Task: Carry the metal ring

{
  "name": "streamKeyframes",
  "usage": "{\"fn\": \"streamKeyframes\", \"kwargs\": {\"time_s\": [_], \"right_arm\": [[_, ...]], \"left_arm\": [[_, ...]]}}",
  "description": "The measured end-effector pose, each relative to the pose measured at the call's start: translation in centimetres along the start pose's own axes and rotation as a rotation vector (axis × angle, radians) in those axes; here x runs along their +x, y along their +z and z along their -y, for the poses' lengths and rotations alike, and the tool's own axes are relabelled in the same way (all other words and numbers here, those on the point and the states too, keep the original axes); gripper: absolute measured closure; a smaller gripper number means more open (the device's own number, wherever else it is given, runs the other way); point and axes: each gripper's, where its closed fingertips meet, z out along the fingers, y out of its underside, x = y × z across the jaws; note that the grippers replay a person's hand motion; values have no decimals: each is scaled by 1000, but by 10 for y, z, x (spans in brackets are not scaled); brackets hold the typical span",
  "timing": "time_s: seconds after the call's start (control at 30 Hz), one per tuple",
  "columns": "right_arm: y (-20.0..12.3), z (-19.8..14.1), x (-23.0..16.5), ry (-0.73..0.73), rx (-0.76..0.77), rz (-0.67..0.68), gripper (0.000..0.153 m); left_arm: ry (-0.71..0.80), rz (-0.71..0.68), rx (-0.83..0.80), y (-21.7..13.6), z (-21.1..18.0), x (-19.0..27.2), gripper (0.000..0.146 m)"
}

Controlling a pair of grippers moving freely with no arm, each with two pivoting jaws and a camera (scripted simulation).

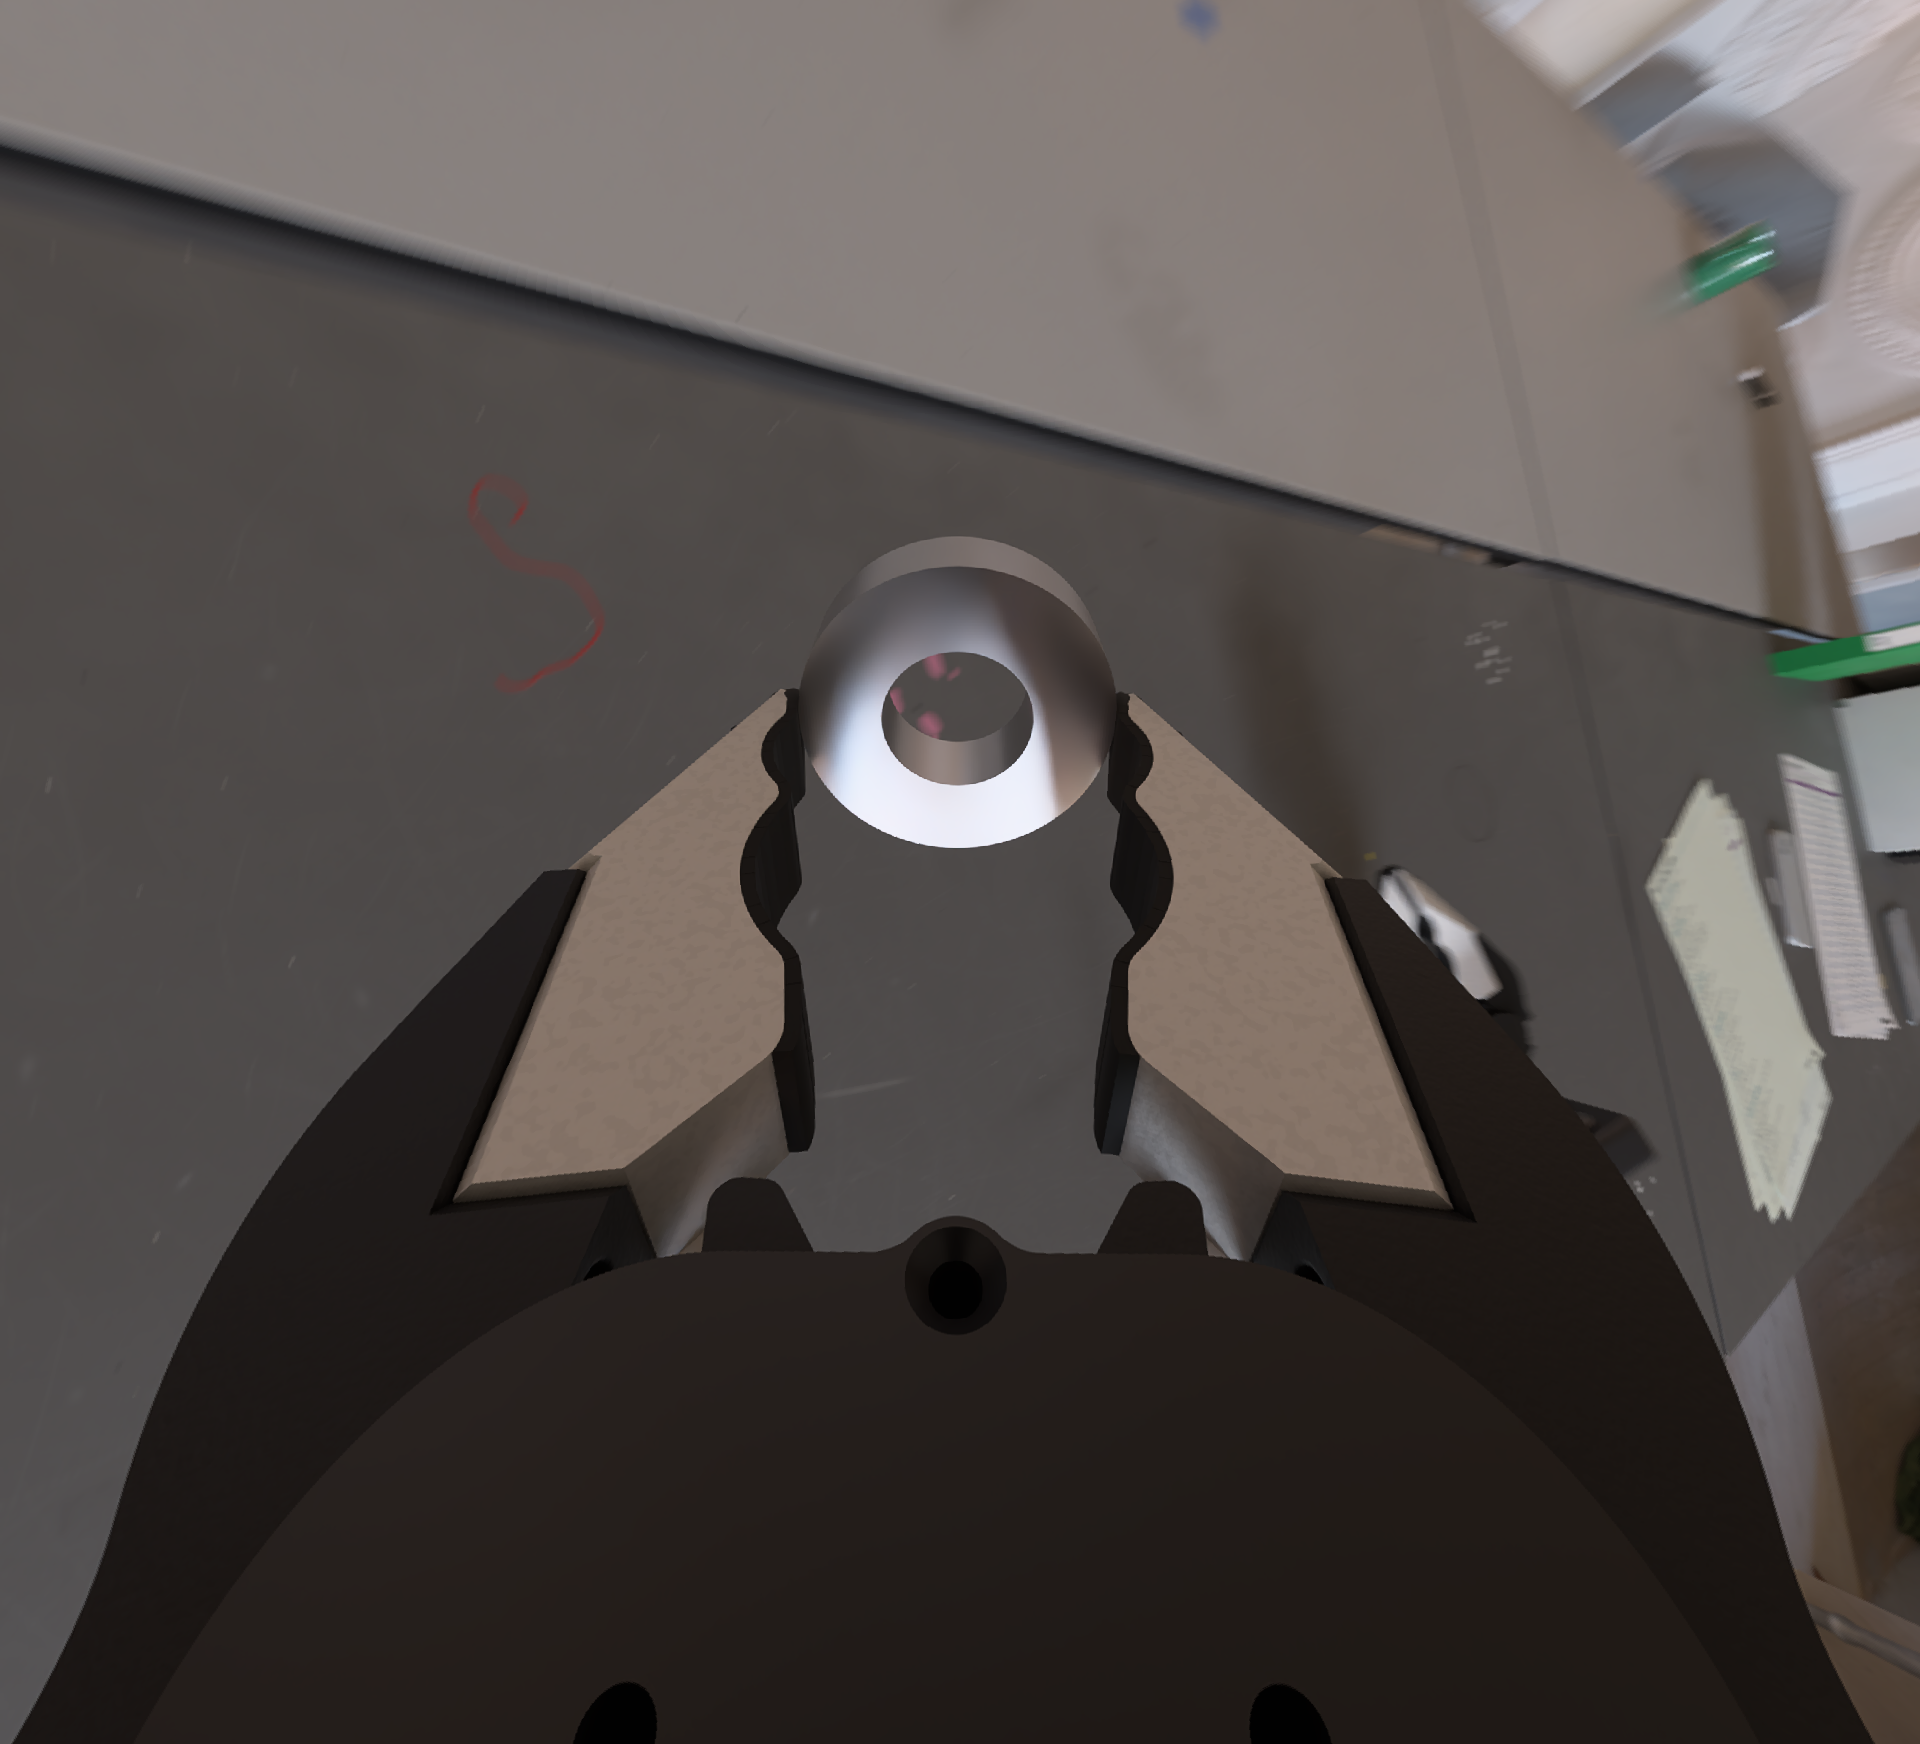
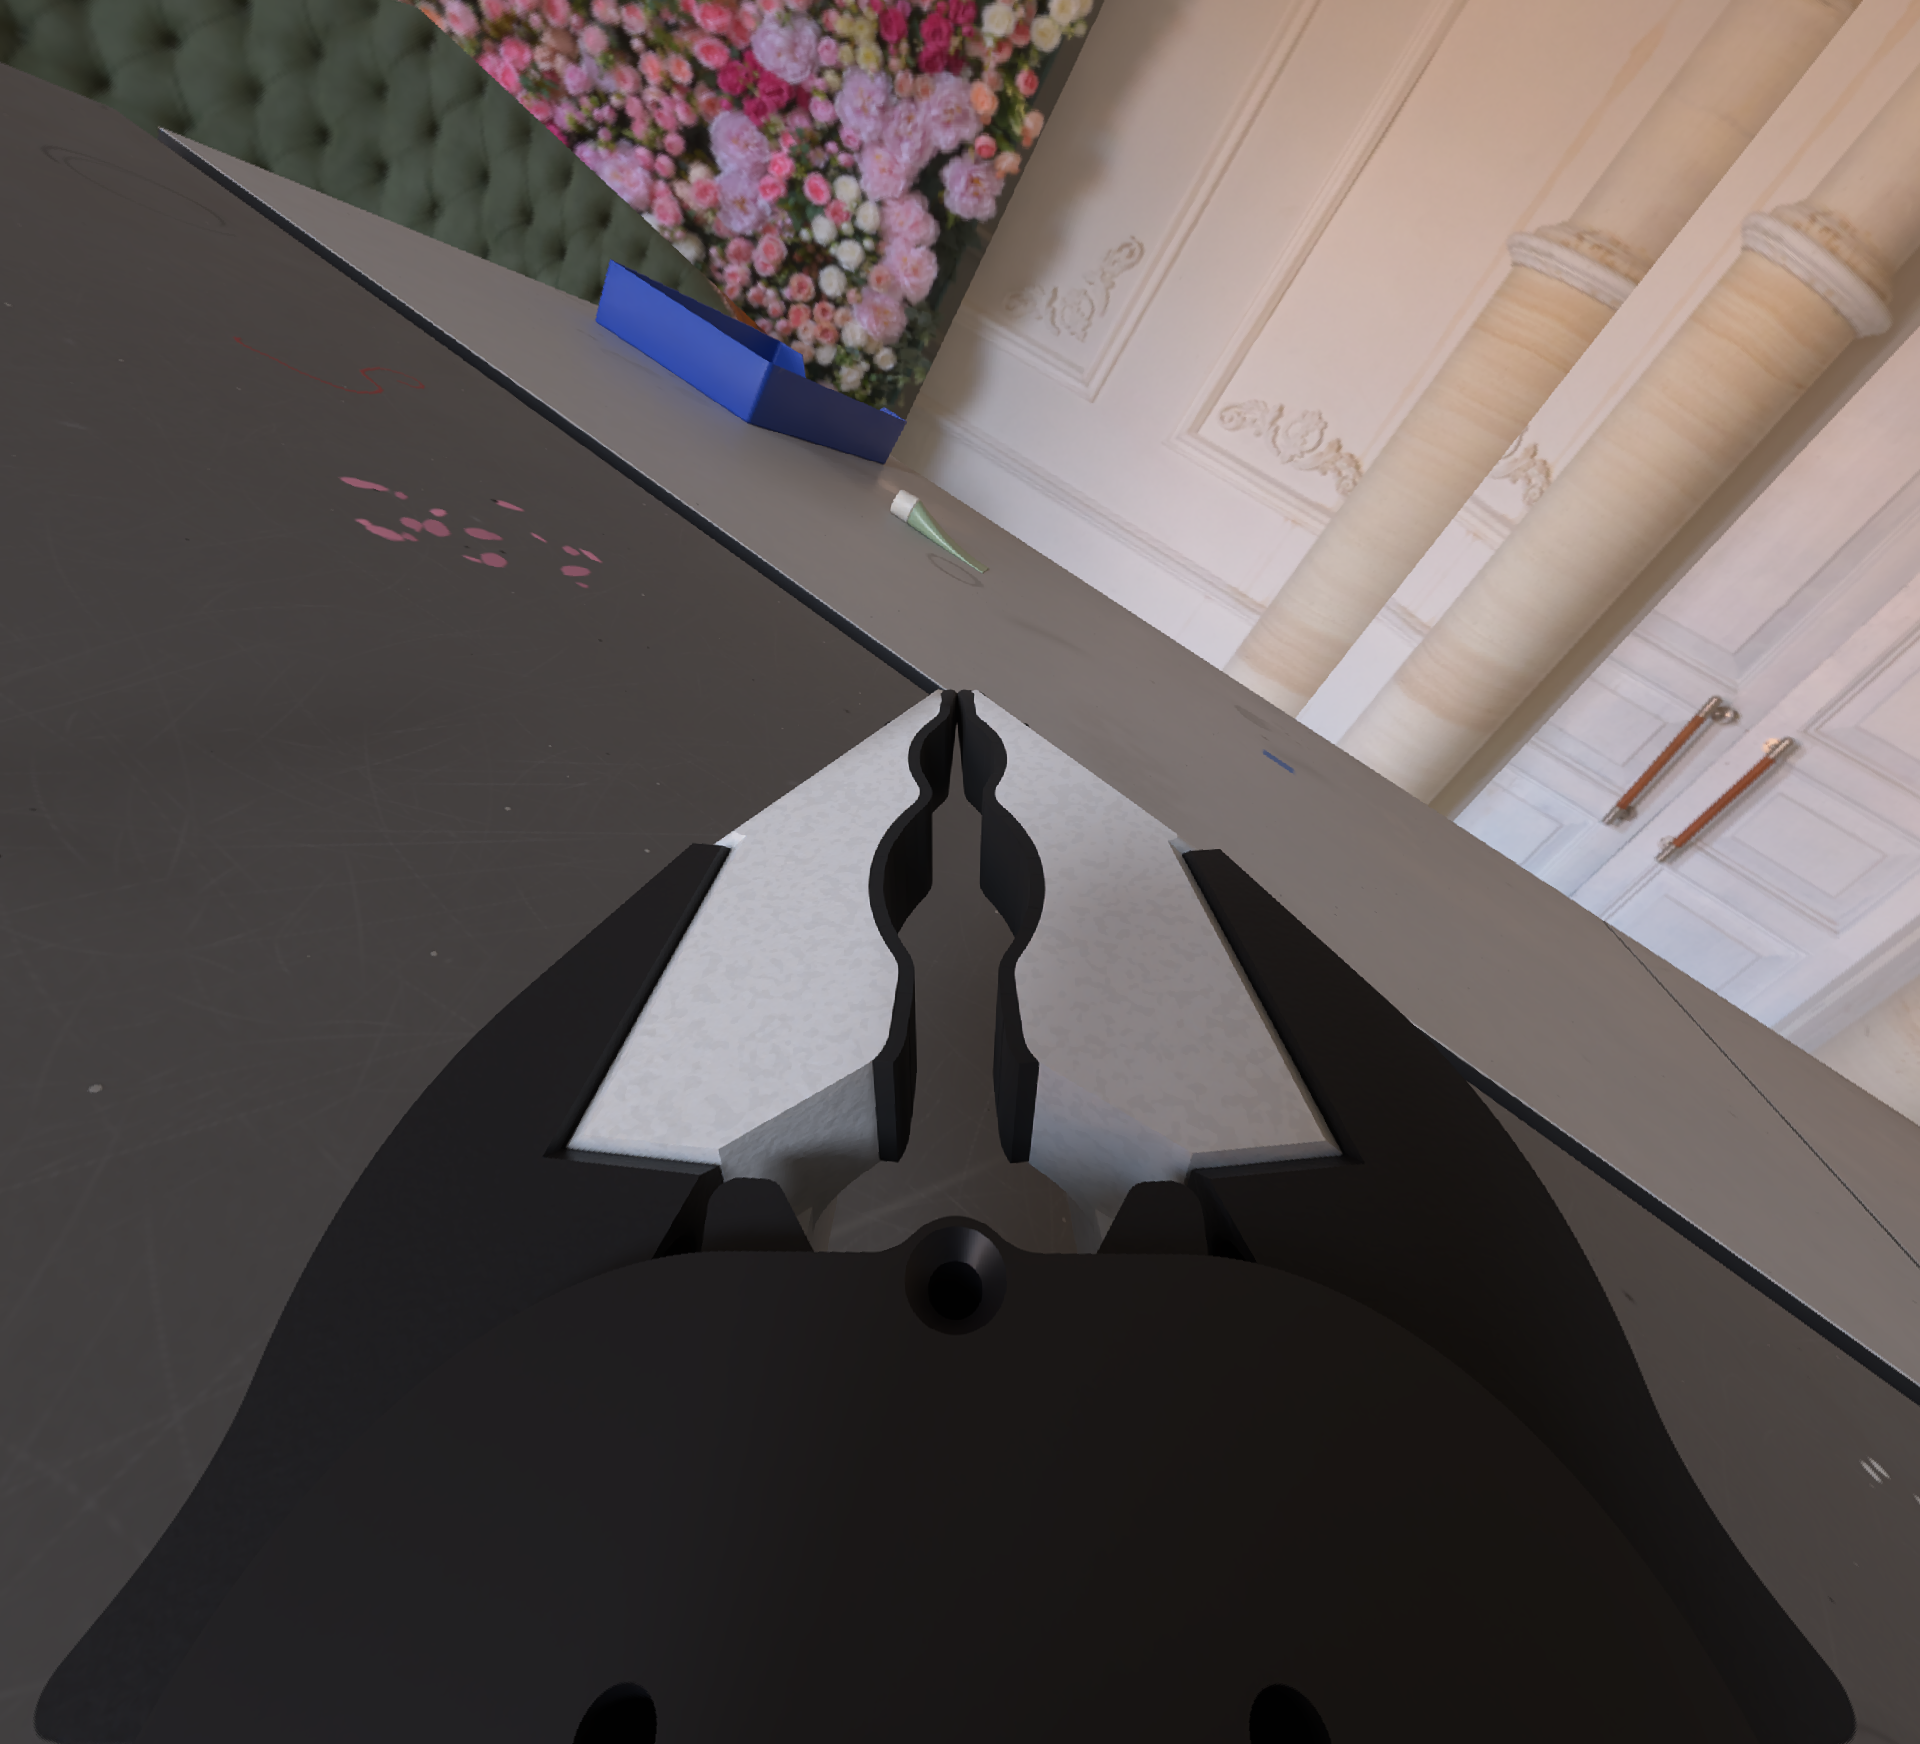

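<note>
Left gripper (image 1: 957, 718) is clamping the metal ring (image 1: 954, 692) at its fingertips, bore facing the camera; right gripper (image 2: 957, 707) is sitting closed, empty.

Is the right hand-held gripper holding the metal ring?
No, the right hand-held gripper is shut on nothing; the metal ring sits between the left hand-held gripper's fingertips.

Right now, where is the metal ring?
In the left wrist view, the metal ring sits centrally, clamped between the left tongs' fingertips above the dark table.

Both wrist views look close down along their claws, sharing the dark tabletop (image 1: 312, 863).
</note>
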Motion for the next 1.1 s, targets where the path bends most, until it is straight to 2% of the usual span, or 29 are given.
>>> {"fn": "streamKeyframes", "kwargs": {"time_s": [0.13,0.27,0.4,0.5,0.6,0.7,0.93,1.1], "right_arm": [[1,-1,1,-1,-4,-4,153],[-1,0,3,2,1,-15,153],[-1,0,5,8,4,-22,153],[-2,2,7,8,14,-34,153],[-3,3,10,6,24,-48,153],[-7,6,19,2,40,-101,153],[-20,4,54,89,58,-261,152],[-23,1,64,137,65,-290,152]], "left_arm": [[106,-124,148,-52,42,70,87],[198,-293,245,-91,66,148,87],[269,-454,333,-121,83,223,87],[342,-515,353,-125,84,268,87],[381,-552,300,-101,71,290,87],[401,-557,235,-56,46,292,87],[387,-549,114,61,-40,254,87],[534,-423,26,123,-118,223,87]]}}
